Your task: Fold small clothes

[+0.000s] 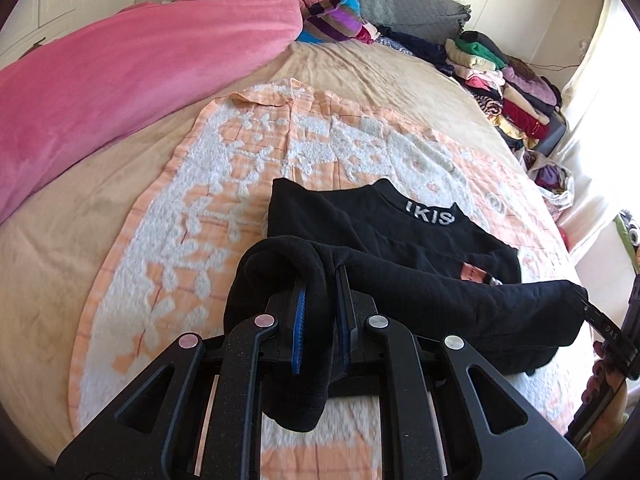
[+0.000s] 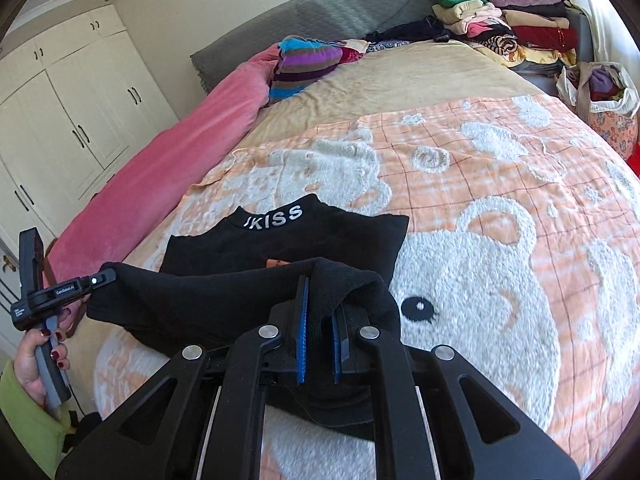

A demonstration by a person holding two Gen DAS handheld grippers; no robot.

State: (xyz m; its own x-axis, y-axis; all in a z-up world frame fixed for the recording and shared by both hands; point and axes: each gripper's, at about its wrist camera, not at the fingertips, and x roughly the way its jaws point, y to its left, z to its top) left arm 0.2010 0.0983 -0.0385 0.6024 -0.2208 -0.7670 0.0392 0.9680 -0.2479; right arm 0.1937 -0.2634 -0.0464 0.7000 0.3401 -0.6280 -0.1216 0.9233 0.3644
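A small black top [image 1: 372, 232] with white "KISS" lettering on its collar lies on an orange and white bear blanket [image 1: 224, 184]. My left gripper [image 1: 322, 292] is shut on the top's lower left edge. My right gripper [image 2: 322, 304] is shut on the lower right edge of the top [image 2: 280, 236]. Both hold the hem lifted and stretched between them, above the top's body. The right gripper also shows at the right edge of the left wrist view [image 1: 580, 296]. The left gripper shows at the left in the right wrist view [image 2: 106, 278].
A pink duvet [image 1: 120, 80] lies along the left side of the bed. A striped cushion [image 2: 304, 66] and a grey pillow [image 2: 320, 8] sit at the head. Stacks of folded clothes [image 2: 504, 28] and a bag of clothes [image 2: 604, 92] are at the far right. White wardrobes [image 2: 72, 112] stand left.
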